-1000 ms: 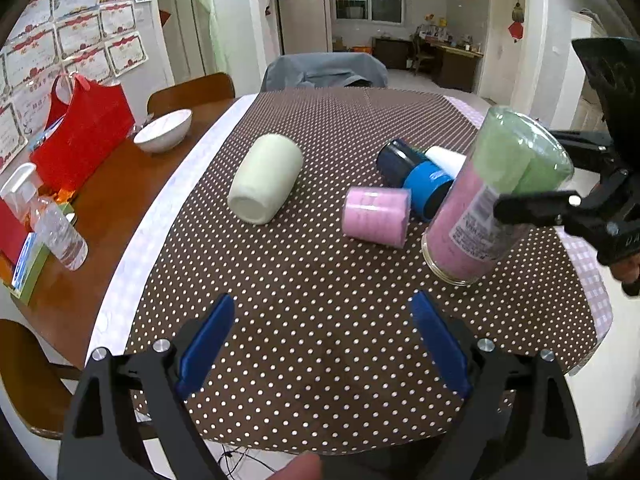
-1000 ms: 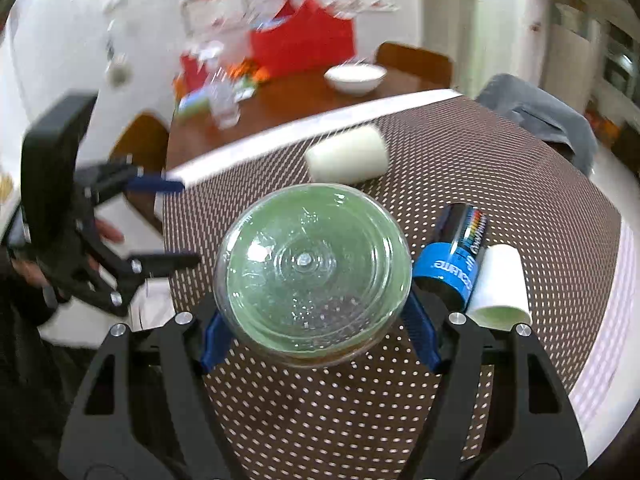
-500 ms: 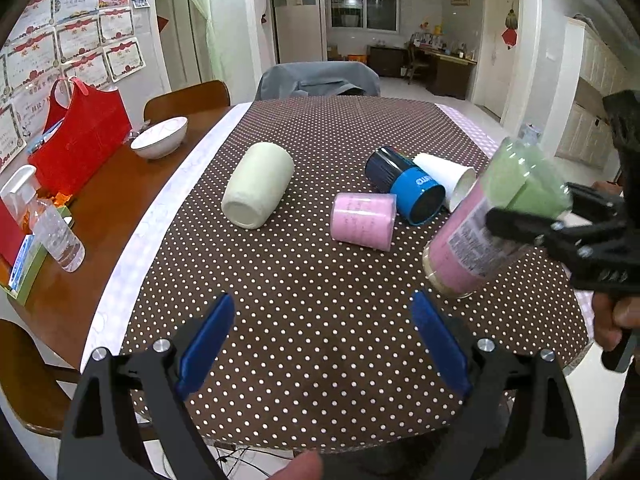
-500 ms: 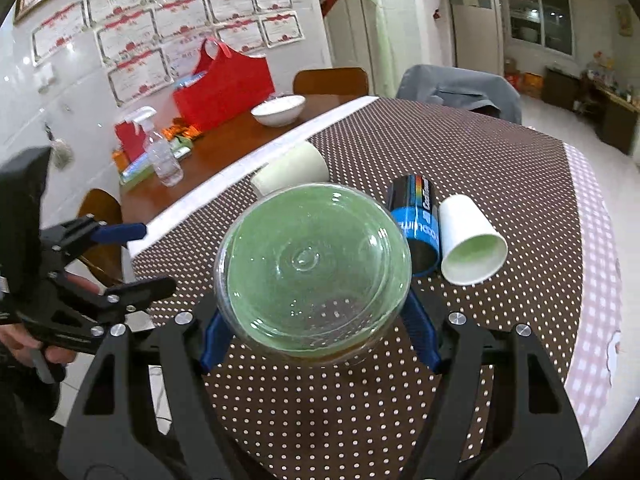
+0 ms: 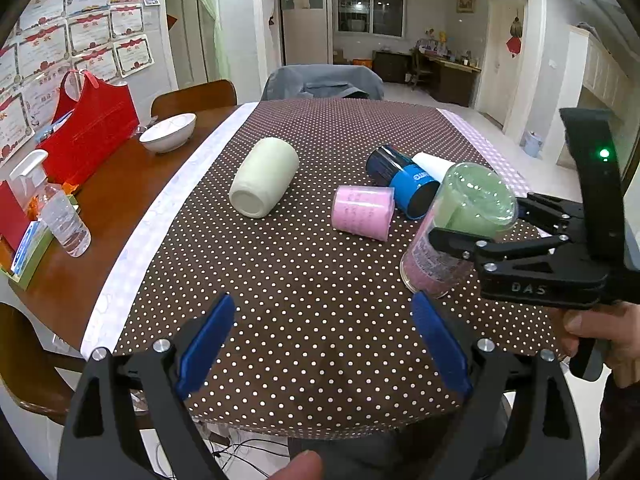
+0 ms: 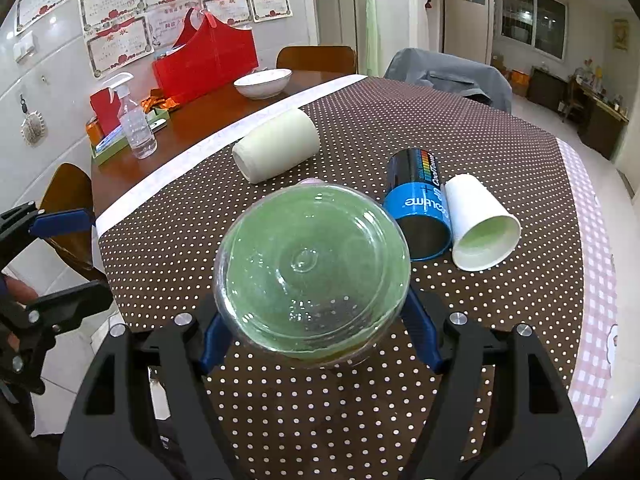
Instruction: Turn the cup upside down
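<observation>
In the left wrist view, the left tool (image 5: 322,344) fills the lower part of the frame with its blue pads spread wide and nothing between them. At the right of the frame the right tool (image 5: 472,232) grips the clear cup (image 5: 460,228), whose inside shows green and pink. The cup is tilted, its green base up and toward the upper right, its mouth low over the dotted cloth of the counter (image 5: 304,280). Whether the rim touches the cloth I cannot tell. Lying on their sides in the middle of the frame are a cream cup (image 5: 264,178), a pink cup (image 5: 362,212), a blue can (image 5: 402,186) and a white paper cup (image 5: 434,166).

In the right wrist view, the right tool (image 6: 312,320) holds the clear cup (image 6: 312,284) at frame centre, base toward the lens, blue pads pressed on both sides. The blue can (image 6: 420,204) and white paper cup (image 6: 480,228) lie just to its right, and the cream cup (image 6: 276,146) above it.

The flip looks nearly done, with only setting the mouth flat remaining. The risk is letting go while the cup leans: it would likely tip and roll toward the near counter edge. The smooth rounded wall could also slip in the pads. A careless swing could knock the blue can nearby.
</observation>
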The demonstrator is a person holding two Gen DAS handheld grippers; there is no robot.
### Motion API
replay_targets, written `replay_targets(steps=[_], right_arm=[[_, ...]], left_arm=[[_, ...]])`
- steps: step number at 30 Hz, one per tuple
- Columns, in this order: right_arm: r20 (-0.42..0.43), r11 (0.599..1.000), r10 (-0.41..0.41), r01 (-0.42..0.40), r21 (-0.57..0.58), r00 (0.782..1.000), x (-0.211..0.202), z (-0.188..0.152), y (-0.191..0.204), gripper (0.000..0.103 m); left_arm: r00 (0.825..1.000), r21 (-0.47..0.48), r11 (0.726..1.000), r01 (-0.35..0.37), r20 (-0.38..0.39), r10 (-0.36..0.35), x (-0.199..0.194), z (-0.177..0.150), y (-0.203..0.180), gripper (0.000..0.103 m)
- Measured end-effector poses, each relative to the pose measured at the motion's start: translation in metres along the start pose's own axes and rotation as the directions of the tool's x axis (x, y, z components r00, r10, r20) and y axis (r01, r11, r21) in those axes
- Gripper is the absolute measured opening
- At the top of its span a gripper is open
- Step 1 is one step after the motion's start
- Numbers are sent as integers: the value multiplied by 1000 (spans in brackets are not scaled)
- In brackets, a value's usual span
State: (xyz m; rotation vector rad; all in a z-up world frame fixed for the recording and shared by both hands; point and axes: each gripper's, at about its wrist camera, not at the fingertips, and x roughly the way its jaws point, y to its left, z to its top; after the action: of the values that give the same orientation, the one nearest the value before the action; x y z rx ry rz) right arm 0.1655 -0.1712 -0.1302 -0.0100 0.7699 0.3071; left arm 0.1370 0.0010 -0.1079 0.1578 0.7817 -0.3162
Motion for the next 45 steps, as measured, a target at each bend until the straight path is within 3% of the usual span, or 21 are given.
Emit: replay_targets(steps=[2,5,7,32,37,45], right_arm=[[-1,1000,-4,4,15,1000,2,0,-1,75],[34,998,3,-5,60,999,-3,-3,-6,92],[48,997,9,-13,75,999,-7,-3,-8,96],[177,965,-113,65,255,978,-97,-6,-7,97],[232,957,-169,103,272,958,-133,-5,5,97],[319,946,-248,158,283,915,-181,-11,25,97]], left_arm=[[1000,0,1000,-2,2,2,-1,-1,-1,89],[1000,-1,1000,-5,6,5,-4,-1,-3,89],[1000,0,1000,-6,10,6,-6,-1,-4,89],[988,21,999,-47,147,43,-56,10,-38,89],[979,15,997,-77,190,73,-73,13,-42,89],[949,5,992,-129,292,122,-112,16,-52,89]])
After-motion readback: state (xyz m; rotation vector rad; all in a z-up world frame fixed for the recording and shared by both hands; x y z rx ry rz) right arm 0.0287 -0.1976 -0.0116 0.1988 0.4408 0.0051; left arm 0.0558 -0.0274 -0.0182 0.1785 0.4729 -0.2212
